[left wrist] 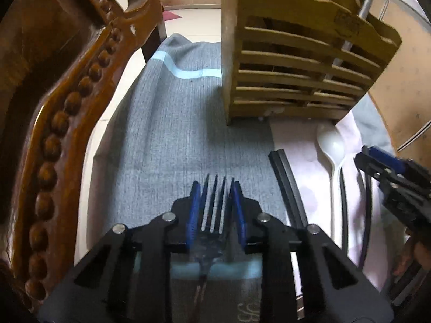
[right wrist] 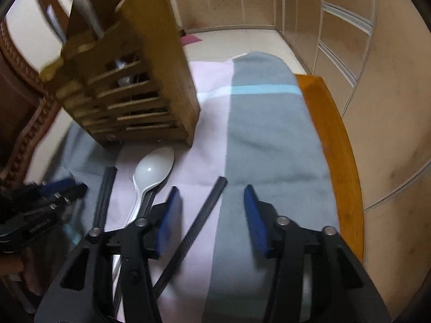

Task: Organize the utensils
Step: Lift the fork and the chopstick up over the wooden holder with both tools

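The left gripper [left wrist: 214, 188] points steeply down over the grey cloth [left wrist: 167, 134], its blue-padded jaws drawn in close on either side of a dark fork [left wrist: 214, 202] whose tines poke out between them; the pads look to be pinching the fork's head. The right gripper [right wrist: 211, 192] has its jaws spread wide, with a black chopstick [right wrist: 200, 215] lying slantwise on the cloth between them, untouched by either pad. A white spoon [right wrist: 153, 169] lies just beside that gripper's left jaw, bowl toward the wooden slatted holder [right wrist: 150, 102], and another black chopstick [right wrist: 103, 202] lies beyond the spoon. The holder stands upright toward the far edge of the surface [right wrist: 336, 145], with a metal handle [left wrist: 367, 2] sticking up out of it. A carved wooden chair [left wrist: 67, 102] stands by the surface's left edge.
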Tool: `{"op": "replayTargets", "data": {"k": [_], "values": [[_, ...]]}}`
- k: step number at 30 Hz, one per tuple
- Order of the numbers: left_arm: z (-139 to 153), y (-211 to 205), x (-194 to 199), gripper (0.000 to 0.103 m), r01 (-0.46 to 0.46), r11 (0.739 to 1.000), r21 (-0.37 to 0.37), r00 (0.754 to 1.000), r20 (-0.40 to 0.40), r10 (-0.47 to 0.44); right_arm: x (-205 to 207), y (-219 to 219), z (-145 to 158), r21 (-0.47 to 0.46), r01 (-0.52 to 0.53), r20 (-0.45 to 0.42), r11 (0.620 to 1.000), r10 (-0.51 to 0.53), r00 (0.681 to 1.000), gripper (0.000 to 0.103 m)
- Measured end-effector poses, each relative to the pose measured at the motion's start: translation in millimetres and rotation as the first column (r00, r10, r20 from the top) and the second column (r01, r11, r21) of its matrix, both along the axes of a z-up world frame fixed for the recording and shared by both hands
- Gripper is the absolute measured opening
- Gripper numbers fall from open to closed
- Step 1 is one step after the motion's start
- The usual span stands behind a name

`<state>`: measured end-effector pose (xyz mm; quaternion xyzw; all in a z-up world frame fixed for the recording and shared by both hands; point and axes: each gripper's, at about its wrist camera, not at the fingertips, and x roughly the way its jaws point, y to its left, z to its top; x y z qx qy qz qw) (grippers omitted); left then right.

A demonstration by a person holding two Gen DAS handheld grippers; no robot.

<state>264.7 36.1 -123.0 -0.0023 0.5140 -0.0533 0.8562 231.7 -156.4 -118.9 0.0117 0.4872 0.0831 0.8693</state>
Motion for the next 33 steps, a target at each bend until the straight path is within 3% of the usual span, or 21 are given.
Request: {"op": "replayTargets", "data": {"k": [1, 5, 8, 13, 21, 28, 33], "values": [[1, 0, -1, 0.022, 0.011, 1.0, 0.0, 1.0, 0.001, -0.011, 0, 3, 0, -0.021, -0.008, 0.001, 1.0, 0.008, 1.0, 0.017], [17, 4, -8, 0.022, 0.012, 1.0, -0.008, 0.998, 0.062, -0.012, -1, 4, 5, 0.016, -0.039, 0.005, 0.999, 0.039, 0.999, 0.012], [39, 8, -19, 0.022, 0.017, 0.999, -0.035, 0.994, 0.107, -0.013, -10, -3, 27, 0.06, -0.047, 0.066, 0.997, 0.043, 0.997, 0.009], [88, 5, -55, 0.022, 0.05, 0.997, -0.049, 0.973, 0.228, -0.038, -31, -19, 74, 0.129, -0.048, 0.191, 0.991, 0.023, 0.981, 0.007], [159, 2, -116, 0.022, 0.082, 0.995, -0.059, 0.91, 0.411, -0.051, -80, -42, 129, 0.211, -0.058, 0.329, 0.976, -0.016, 0.944, 0.007], [190, 6, -144, 0.022, 0.096, 0.993, -0.072, 0.879, 0.473, -0.05, -132, -50, 179, 0.215, -0.078, 0.46, 0.974, -0.03, 0.887, 0.007], [200, 11, -153, 0.022, 0.094, 0.992, -0.085, 0.871, 0.49, -0.041, -149, -53, 193, 0.217, -0.064, 0.489, 0.974, -0.051, 0.871, 0.007]]}}
